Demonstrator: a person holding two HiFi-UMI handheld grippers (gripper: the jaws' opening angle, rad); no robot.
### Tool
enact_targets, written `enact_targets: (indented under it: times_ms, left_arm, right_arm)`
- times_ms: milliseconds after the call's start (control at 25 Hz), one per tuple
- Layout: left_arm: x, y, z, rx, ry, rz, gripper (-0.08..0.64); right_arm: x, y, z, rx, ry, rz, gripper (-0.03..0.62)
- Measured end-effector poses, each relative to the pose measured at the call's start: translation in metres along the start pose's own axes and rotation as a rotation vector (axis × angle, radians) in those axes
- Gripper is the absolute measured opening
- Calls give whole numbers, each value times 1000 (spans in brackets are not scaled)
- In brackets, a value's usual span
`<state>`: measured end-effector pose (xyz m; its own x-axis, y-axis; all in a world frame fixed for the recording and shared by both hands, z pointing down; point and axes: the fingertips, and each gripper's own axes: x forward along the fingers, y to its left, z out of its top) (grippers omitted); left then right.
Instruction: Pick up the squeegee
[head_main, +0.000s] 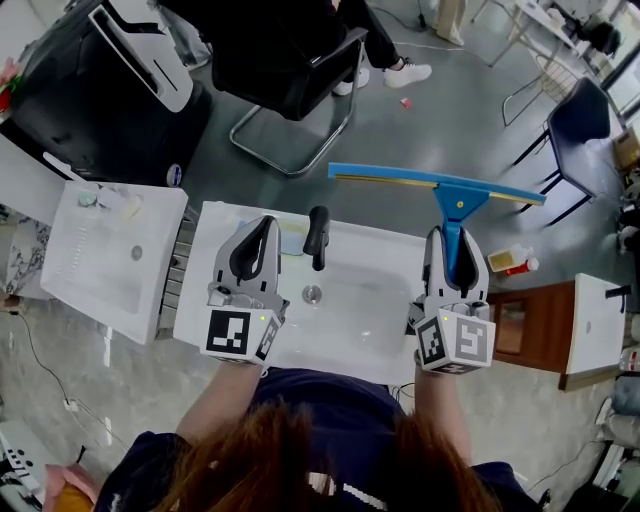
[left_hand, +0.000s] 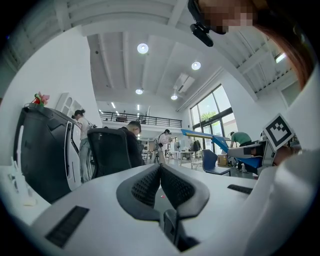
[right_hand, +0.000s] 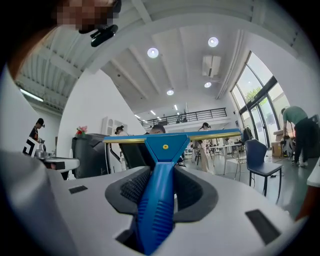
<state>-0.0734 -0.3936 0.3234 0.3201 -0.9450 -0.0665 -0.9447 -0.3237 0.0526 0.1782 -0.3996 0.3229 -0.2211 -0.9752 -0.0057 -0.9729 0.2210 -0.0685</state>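
Clamped between the jaws of the right gripper (head_main: 455, 236) (right_hand: 161, 175), about half open and pressing on both sides: the ribbed blue handle of the squeegee (head_main: 451, 197) (right_hand: 159, 195). Held roughly level and pointing away from the person, with the long blade crosswise at the far end, blue with a yellow strip along one edge, beyond the far right edge of the white sink (head_main: 370, 305) and over the grey floor (head_main: 450, 110) in the head view. One yellow dot on the triangular head, plain in the right gripper view. Left gripper (head_main: 262, 228) (left_hand: 160, 168) beside the black tap (head_main: 317, 236), above the sink's left half, jaws together with nothing between them. On each gripper's cube (head_main: 228, 332), black-and-white square markers; no letters among them. Just right of the sink, a yellow bottle (head_main: 512, 262) with a red end, its print too small to read. Further left, a second white sink (head_main: 105, 255); beyond, a black chair (head_main: 290, 75).
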Motion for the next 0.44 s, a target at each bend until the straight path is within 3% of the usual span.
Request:
enact_targets:
  times_ms: [440]
  left_arm:
    - [-9, -3, 3, -7, -8, -9, 20]
  right_arm:
    - [-12, -2, 6, 19, 5, 3, 160]
